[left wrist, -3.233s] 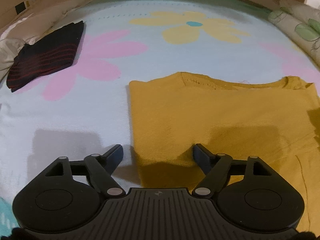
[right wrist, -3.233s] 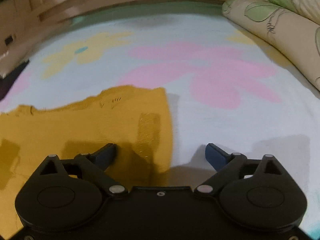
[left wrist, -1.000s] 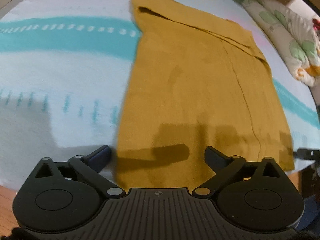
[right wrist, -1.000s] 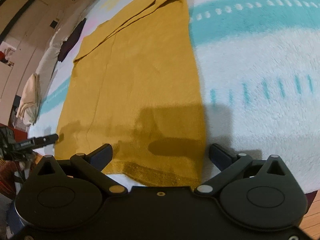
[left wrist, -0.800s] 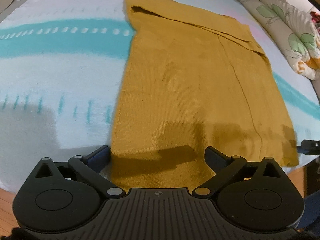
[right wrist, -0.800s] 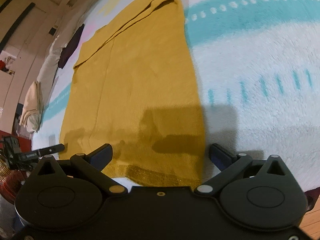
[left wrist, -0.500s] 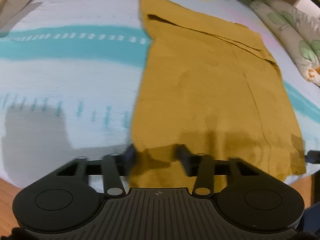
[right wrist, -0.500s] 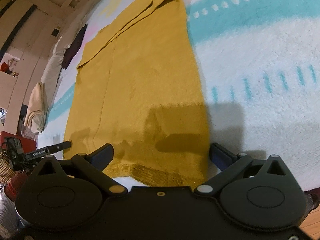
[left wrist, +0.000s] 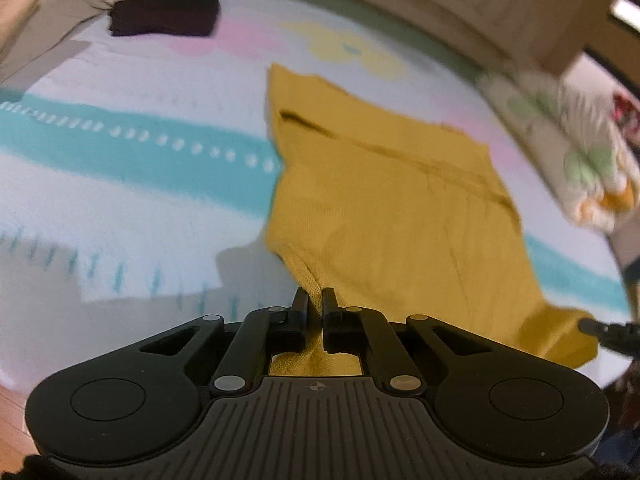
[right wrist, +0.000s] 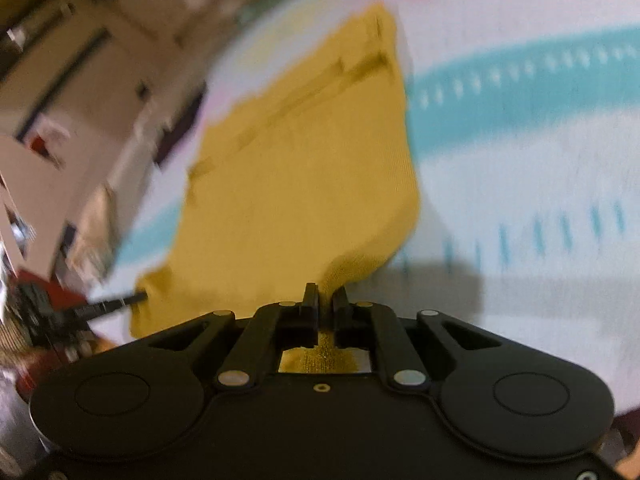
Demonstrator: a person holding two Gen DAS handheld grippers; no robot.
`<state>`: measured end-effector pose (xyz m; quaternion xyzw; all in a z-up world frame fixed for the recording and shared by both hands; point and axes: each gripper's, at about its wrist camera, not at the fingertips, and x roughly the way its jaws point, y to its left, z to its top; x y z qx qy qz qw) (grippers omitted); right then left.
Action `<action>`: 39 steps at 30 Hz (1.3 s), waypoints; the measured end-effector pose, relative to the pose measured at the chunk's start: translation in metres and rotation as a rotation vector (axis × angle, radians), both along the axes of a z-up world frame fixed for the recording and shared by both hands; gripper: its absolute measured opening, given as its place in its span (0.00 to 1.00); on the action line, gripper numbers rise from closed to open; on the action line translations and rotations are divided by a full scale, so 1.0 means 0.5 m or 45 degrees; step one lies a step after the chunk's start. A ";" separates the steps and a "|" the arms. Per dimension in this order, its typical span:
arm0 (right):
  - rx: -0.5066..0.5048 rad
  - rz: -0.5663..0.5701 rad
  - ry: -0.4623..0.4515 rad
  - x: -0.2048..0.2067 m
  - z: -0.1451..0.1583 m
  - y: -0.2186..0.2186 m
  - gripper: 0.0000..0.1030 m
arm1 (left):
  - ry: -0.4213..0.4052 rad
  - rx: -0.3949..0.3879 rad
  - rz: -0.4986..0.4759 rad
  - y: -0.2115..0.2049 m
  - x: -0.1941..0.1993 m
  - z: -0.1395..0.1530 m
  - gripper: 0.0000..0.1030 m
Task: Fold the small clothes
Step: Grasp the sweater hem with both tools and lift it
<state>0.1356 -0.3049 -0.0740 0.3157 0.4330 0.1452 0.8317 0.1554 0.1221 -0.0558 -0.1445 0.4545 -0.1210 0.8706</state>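
With each hand-held gripper, left (left wrist: pixel 315 300) and right (right wrist: pixel 325 295), clamped on the mustard-yellow knit garment (left wrist: pixel 392 216), we should lift both hem corners evenly.

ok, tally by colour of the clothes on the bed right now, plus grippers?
Mustard-yellow garment: 1, near hem corners pinched by the left gripper and the right gripper
Dark garment, folded, at the far side of the bedspread: 1
Grippers, both just closed on yellow fabric: 2
Total: 2 garments, 2 grippers
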 end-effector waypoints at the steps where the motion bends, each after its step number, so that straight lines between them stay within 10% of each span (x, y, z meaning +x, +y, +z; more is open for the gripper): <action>1: 0.021 -0.027 -0.039 -0.001 0.006 -0.007 0.14 | -0.012 -0.014 0.018 0.005 0.003 0.005 0.06; 24: 0.117 -0.308 -0.274 0.181 0.083 -0.045 0.14 | -0.206 -0.166 0.151 0.007 0.235 0.129 0.06; 39: 0.102 -0.440 -0.164 0.401 -0.013 -0.056 0.15 | -0.067 -0.175 0.241 -0.016 0.439 -0.004 0.06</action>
